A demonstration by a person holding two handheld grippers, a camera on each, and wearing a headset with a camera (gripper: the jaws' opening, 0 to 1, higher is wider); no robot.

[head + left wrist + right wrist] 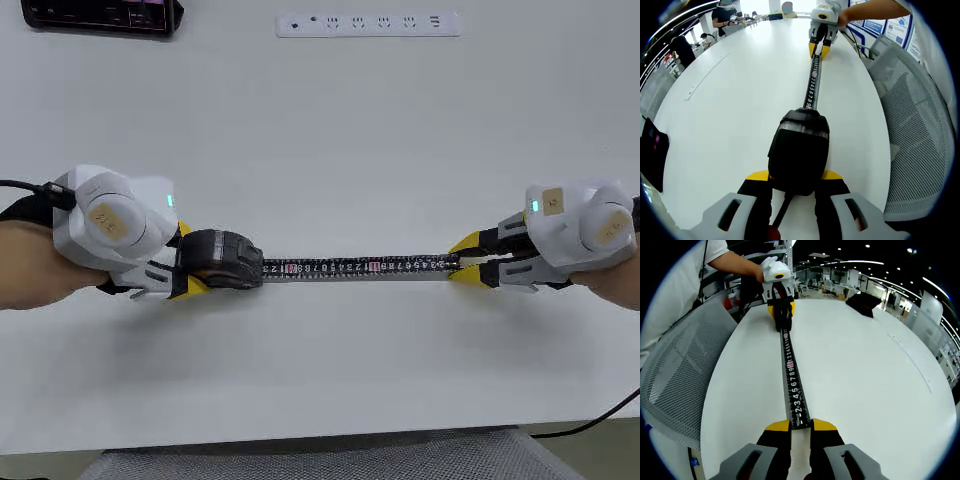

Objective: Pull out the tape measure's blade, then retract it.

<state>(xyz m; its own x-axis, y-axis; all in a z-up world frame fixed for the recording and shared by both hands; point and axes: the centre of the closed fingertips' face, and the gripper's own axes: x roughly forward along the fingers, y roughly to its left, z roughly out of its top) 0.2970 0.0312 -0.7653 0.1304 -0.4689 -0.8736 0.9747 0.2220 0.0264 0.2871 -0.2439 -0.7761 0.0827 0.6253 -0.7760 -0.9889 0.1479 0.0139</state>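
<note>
A black tape measure case (222,259) lies on the white table, with my left gripper (188,261) shut on its rear; in the left gripper view the case (800,150) sits between the yellow-tipped fingers (760,176). Its dark blade (360,267) with white numbers runs out to the right, flat along the table. My right gripper (464,259) is shut on the blade's end. In the right gripper view the blade (792,390) stretches away from my right gripper (800,426) to the case (782,312) and the left gripper (776,275). The left gripper view shows the right gripper (819,47) far off.
A white power strip (368,24) lies at the table's far edge, and a black device (100,14) sits at the far left corner. A grey mesh chair (330,455) stands against the near table edge. A black cable (590,420) hangs at the near right.
</note>
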